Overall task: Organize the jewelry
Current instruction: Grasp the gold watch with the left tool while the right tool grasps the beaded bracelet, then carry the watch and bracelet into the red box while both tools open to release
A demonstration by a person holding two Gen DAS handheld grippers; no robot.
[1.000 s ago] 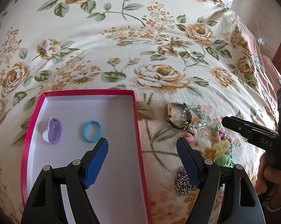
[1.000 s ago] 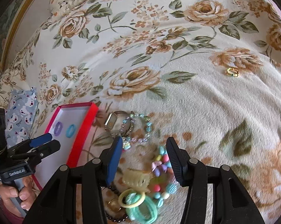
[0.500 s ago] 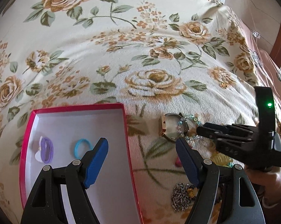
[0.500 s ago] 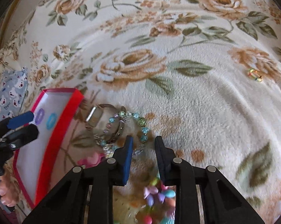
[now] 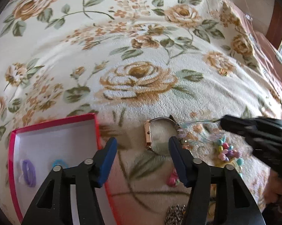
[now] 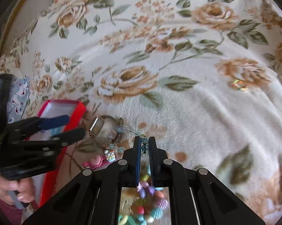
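My right gripper (image 6: 144, 142) is shut on a blue-green beaded bracelet (image 6: 144, 144) and shows in the left wrist view (image 5: 223, 124) with the bracelet (image 5: 202, 121) stretched from its tip. The bracelet is tangled with a rose-gold watch (image 5: 150, 135), also seen in the right wrist view (image 6: 103, 129). My left gripper (image 5: 142, 146) is open over the blanket beside the watch and shows in the right wrist view (image 6: 73, 125). The red box (image 5: 52, 123) holds a purple ring (image 5: 29, 172) and a blue ring (image 5: 59, 164).
A pile of colourful beads (image 5: 227, 150), a pink heart clip (image 5: 172, 179) and a metal chain (image 5: 175, 214) lie on the floral blanket (image 5: 137, 78). A small gold ring (image 6: 238, 84) lies apart at the right.
My right gripper has closed on the beaded bracelet and pulls it taut. My left gripper has moved right, from over the box towards the watch.
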